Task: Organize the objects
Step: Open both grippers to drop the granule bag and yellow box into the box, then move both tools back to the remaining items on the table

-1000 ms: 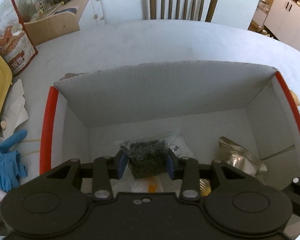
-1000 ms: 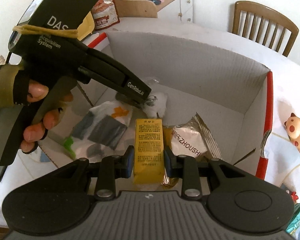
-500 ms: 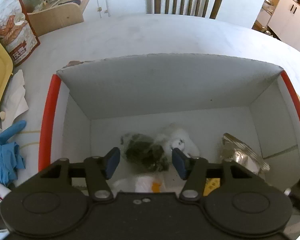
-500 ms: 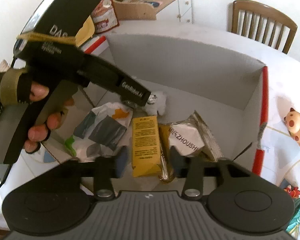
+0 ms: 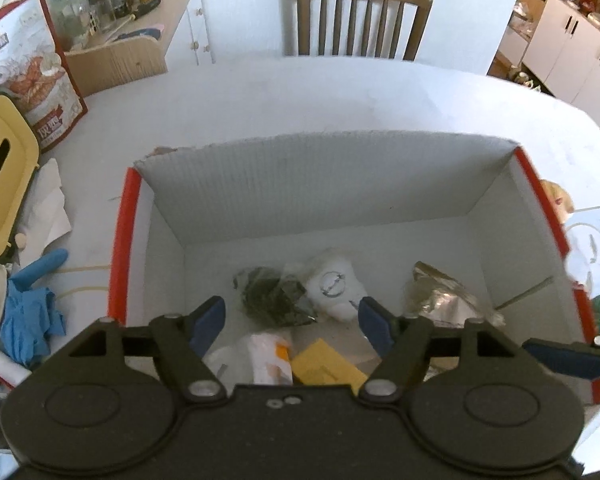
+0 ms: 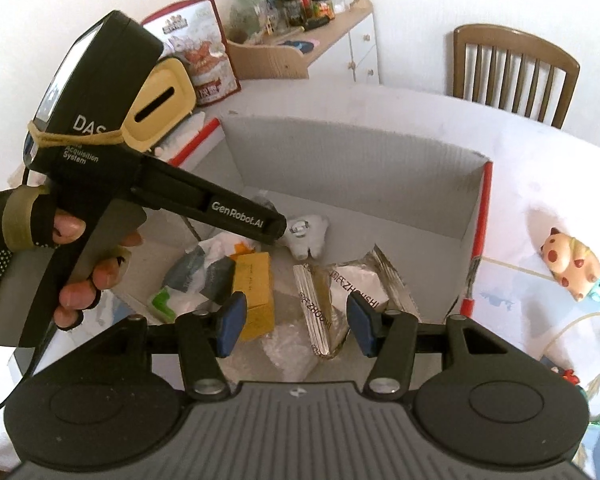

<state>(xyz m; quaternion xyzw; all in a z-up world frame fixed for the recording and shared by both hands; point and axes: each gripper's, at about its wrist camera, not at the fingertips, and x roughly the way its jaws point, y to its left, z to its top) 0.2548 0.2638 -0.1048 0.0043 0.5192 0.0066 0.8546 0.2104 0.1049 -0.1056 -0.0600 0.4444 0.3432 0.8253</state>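
Both hand-held grippers are shown with jaws spread wide and nothing between them: the left hand-held gripper (image 5: 292,322) and the right hand-held gripper (image 6: 294,328) are poised over the open cardboard box (image 5: 340,184). On the box floor, just beyond the left fingertips and apart from them, a clear bag of dark dried leaves (image 5: 274,300) is seen, touching a small white plush toy (image 5: 336,286) on its right. Nearer the camera, a yellow carton (image 6: 256,292) is seen below the right hand-held gripper's left finger, beside a white printed plastic bag (image 6: 196,280) and a crinkled silver foil packet (image 6: 352,284); a transparent wrapper (image 6: 288,354) is partly cut off by the gripper body. The print on the packet is only partly legible. The box is of white corrugated board with red outer edges and a ragged far rim, and rests on a pale counter (image 5: 340,100). The left tool is seen gripped by a hand in a fingerless glove (image 6: 28,256). Beside the box, blue gloves (image 5: 28,312), a yellow slotted lid (image 5: 0,176), a snack bag (image 5: 32,76) and an orange-spotted figurine (image 6: 568,264) are visible; a wooden chair (image 5: 364,20) stands behind.
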